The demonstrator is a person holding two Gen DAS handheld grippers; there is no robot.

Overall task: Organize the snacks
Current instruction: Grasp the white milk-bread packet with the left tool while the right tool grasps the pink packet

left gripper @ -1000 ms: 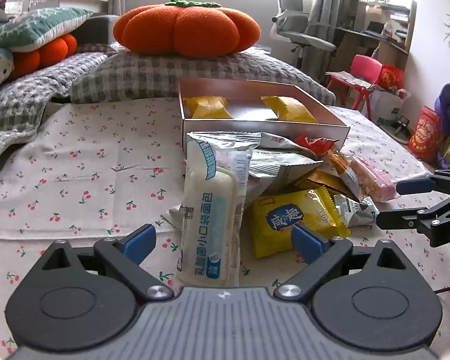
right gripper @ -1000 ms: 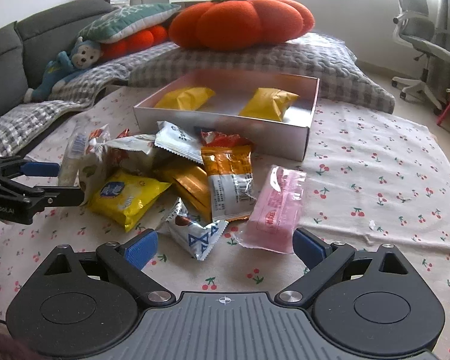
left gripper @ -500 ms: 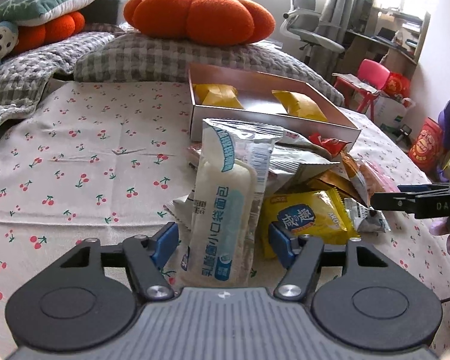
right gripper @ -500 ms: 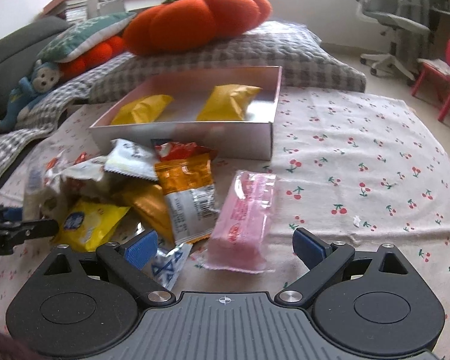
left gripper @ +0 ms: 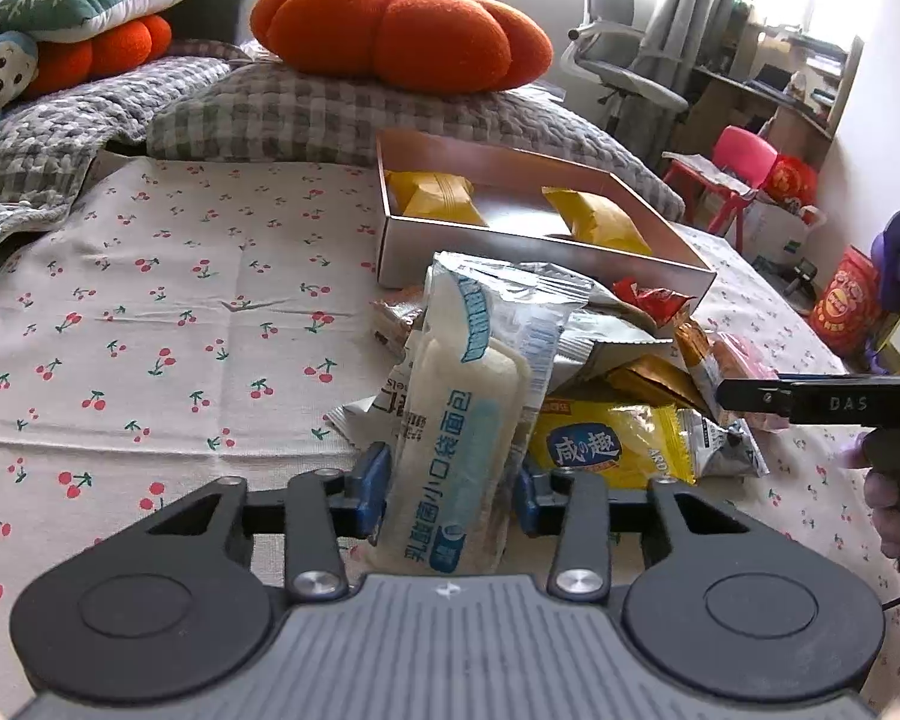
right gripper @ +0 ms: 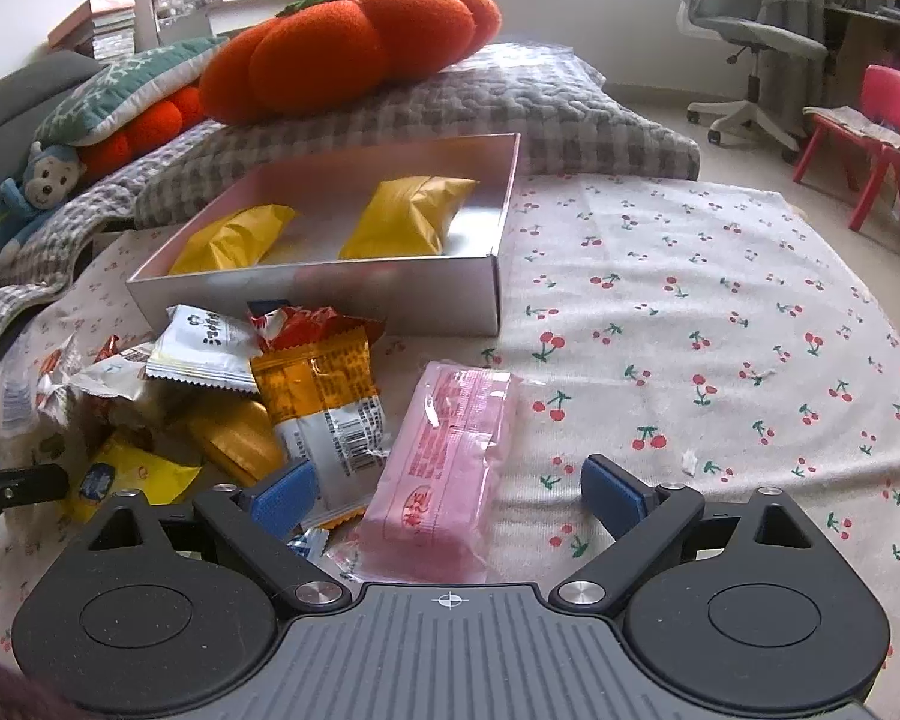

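A tall white bread packet (left gripper: 456,420) with blue print stands between the blue pads of my left gripper (left gripper: 450,495). The jaws are closing and both pads touch its wrapper. It leans on a heap of snack packets (left gripper: 606,360) in front of the silver box (left gripper: 540,249), which holds two yellow packets (right gripper: 408,216). In the right wrist view my right gripper (right gripper: 448,492) is open, with the near end of a pink packet (right gripper: 450,450) lying between its fingers, untouched. The same heap (right gripper: 306,396) lies to its left.
The cherry-print cloth (right gripper: 720,330) covers the surface, bare to the right of the box (right gripper: 330,294). Behind the box lie a checked cushion (left gripper: 306,114) and an orange pumpkin pillow (left gripper: 402,30). An office chair (right gripper: 756,42) and a red child's chair (right gripper: 870,126) stand beyond.
My left jaws have closed from wide apart onto the bread packet. My right gripper has crept forward over the pink packet, which now lies between its open fingers.
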